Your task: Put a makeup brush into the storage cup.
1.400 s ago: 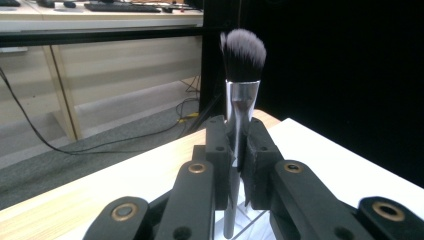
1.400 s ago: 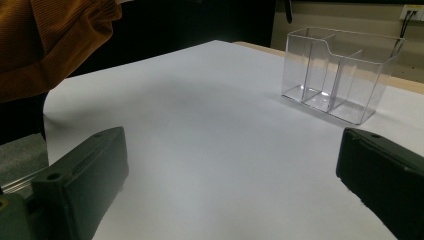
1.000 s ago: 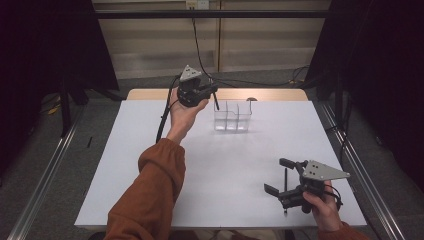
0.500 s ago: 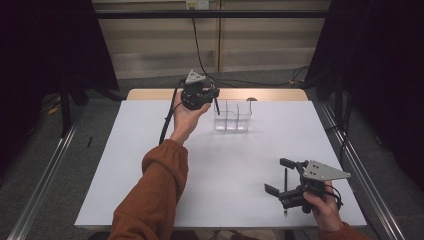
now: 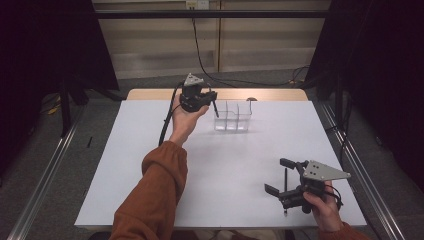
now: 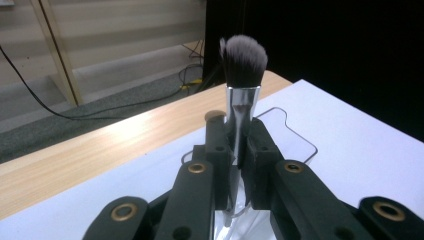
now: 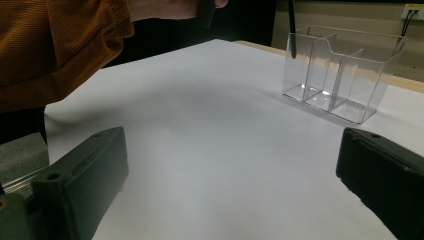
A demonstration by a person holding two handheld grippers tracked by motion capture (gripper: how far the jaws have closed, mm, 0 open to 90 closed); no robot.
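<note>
My left gripper [image 5: 212, 98] is raised at the far side of the table and is shut on a makeup brush [image 6: 243, 65]. The brush's grey-tipped bristles point up past the jaws, with its silver ferrule between the pads. Its dark handle [image 5: 216, 110] hangs down at the left end of a clear three-compartment organizer [image 5: 233, 119], and the tip is level with the rim [image 7: 291, 30]. My right gripper [image 5: 277, 176] is held low near the front right of the table. It is open with nothing between the jaws [image 7: 230, 185].
The white tabletop [image 5: 150, 165] has a wooden strip [image 5: 270, 94] along its far edge. A thin dark stick [image 5: 285, 186] shows beside my right gripper's jaws; what it is cannot be told. The orange sleeve [image 5: 155, 190] reaches across the left middle. Metal rails flank the table.
My left hand has eased slightly lower and toward the organizer, still holding the brush. The right hand has kept still.
</note>
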